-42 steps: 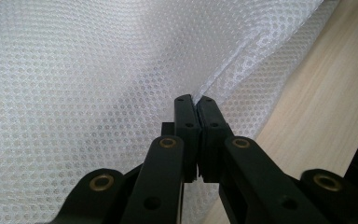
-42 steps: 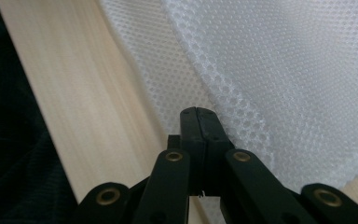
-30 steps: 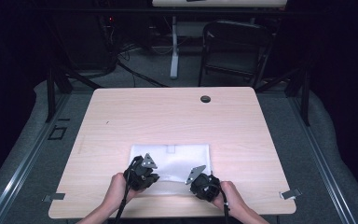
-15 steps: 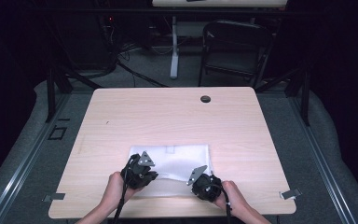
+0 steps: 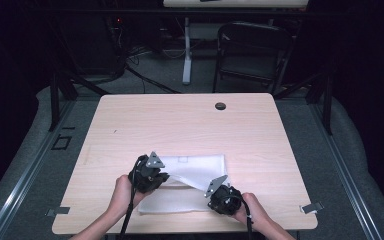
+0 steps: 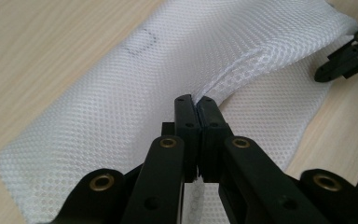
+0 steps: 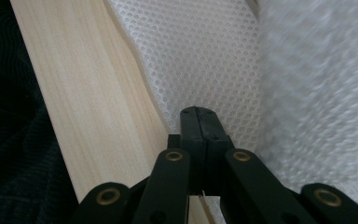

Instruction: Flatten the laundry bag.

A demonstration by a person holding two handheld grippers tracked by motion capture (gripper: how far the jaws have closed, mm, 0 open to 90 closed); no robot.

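A white mesh bag (image 5: 195, 167) lies flat near the front edge of the wooden table (image 5: 180, 120). My left gripper (image 5: 162, 176) is at its left side. In the left gripper view its jaws (image 6: 196, 100) are shut on a pinched fold of the top mesh layer (image 6: 121, 93), raised off the layer below. My right gripper (image 5: 215, 192) sits at the bag's front right corner. Its jaws (image 7: 198, 112) are pressed together at the mesh edge (image 7: 205, 56), with a thin white sliver between them. A hand holds each gripper.
A round cable hole (image 5: 220, 106) sits at the table's far edge. Beyond the table are a black chair (image 5: 252, 50) and a white desk leg (image 5: 186, 50). Metal brackets (image 5: 310, 207) mark the front corners. Bare wood (image 7: 88, 93) runs beside the bag.
My left gripper has risen a little with the top mesh layer, pulling it into a slanted fold across the bag. The right gripper has stayed where it was.
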